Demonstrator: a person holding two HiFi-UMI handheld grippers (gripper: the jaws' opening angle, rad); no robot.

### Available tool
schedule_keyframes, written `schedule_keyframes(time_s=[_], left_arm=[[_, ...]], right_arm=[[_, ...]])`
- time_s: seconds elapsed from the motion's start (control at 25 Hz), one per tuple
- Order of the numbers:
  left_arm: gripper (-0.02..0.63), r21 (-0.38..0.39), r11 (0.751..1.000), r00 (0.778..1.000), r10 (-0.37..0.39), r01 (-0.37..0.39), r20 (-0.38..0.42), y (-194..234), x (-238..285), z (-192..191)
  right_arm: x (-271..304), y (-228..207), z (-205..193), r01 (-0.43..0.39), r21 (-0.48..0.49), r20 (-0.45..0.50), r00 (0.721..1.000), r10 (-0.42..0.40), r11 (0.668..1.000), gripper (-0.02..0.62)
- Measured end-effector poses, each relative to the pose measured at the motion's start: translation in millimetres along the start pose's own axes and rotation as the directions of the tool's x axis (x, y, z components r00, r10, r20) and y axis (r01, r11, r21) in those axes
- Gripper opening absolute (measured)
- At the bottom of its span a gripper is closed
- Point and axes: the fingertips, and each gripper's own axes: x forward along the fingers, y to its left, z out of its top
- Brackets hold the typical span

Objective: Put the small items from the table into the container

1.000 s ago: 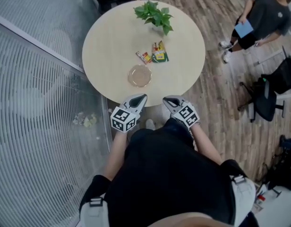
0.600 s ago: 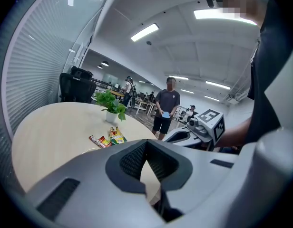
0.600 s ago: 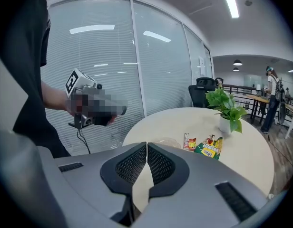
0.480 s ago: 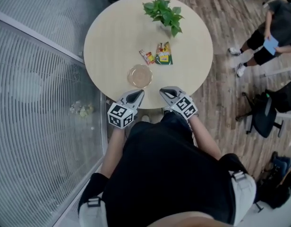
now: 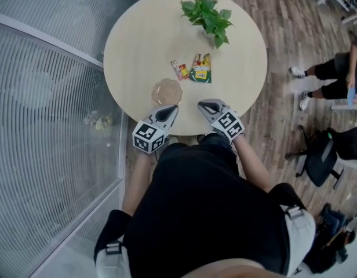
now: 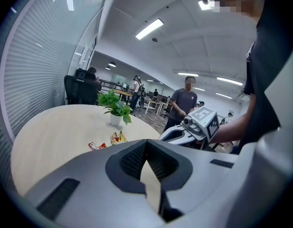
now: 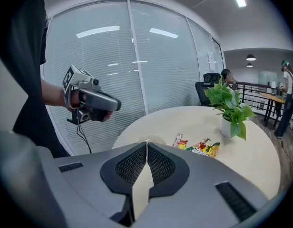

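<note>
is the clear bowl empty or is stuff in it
Empty: nothing shows inside the bowl, and the red packet and green packet lie on the table.

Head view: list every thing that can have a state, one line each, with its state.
Left claw: shut, empty.
Right claw: shut, empty.
Clear container: upright, empty.
Red packet: lying flat, outside the container.
Green-yellow packet: lying flat, outside the container.
Potted plant: upright.

Bright, even ceiling strip lights — sharp frames, fisheye-bent gripper views
</note>
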Motion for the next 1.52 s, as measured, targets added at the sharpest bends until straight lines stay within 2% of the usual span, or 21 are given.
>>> schedule_keyframes(time_s=[0.44, 0.84, 1.04, 1.28, 1.4, 1.44, 1.52], left_arm=[[0.0, -0.108, 0.983, 0.988, 0.153, -0.149, 0.028, 7.8, 3.5, -14.6], [0.0, -0.189, 0.967, 0.984, 0.179, -0.173, 0.012, 18.1, -0.4, -37.6], [0.0, -0.21, 0.957, 0.979, 0.205, -0.2, 0.003, 21.4, -2.3, -43.6], [0.0, -0.245, 0.935, 0.966, 0.259, -0.256, -0.02, 26.6, -1.7, -54.8], [0.0, -0.268, 0.922, 0.958, 0.286, -0.281, -0.024, 27.5, 1.9, -57.1], [0.0, -0.273, 0.919, 0.957, 0.29, -0.285, -0.024, 28.0, 3.4, -57.0], [0.0, -0.283, 0.915, 0.956, 0.292, -0.287, -0.026, 27.6, 7.9, -57.8]], right_arm=[[11.3, -39.7, -15.9, -0.111, -0.056, -0.072, 0.992, 0.107, 0.992, 0.025], [30.4, -73.1, -34.3, -0.07, -0.059, -0.148, 0.987, 0.061, 0.996, 0.025], [50.5, -99.5, -38.8, -0.08, -0.127, -0.205, 0.977, 0.052, 0.989, 0.026], [77.7, -137.4, -51.2, -0.15, -0.198, -0.3, 0.95, 0.086, 0.969, 0.028], [90.2, -164.9, -54.4, -0.128, -0.276, -0.336, 0.941, 0.029, 0.953, 0.028], [94.7, -174.5, -53.1, -0.109, -0.302, -0.336, 0.942, 0.002, 0.947, 0.036], [104.3, -190.6, -51.8, -0.087, -0.334, -0.342, 0.939, -0.034, 0.939, 0.138]])
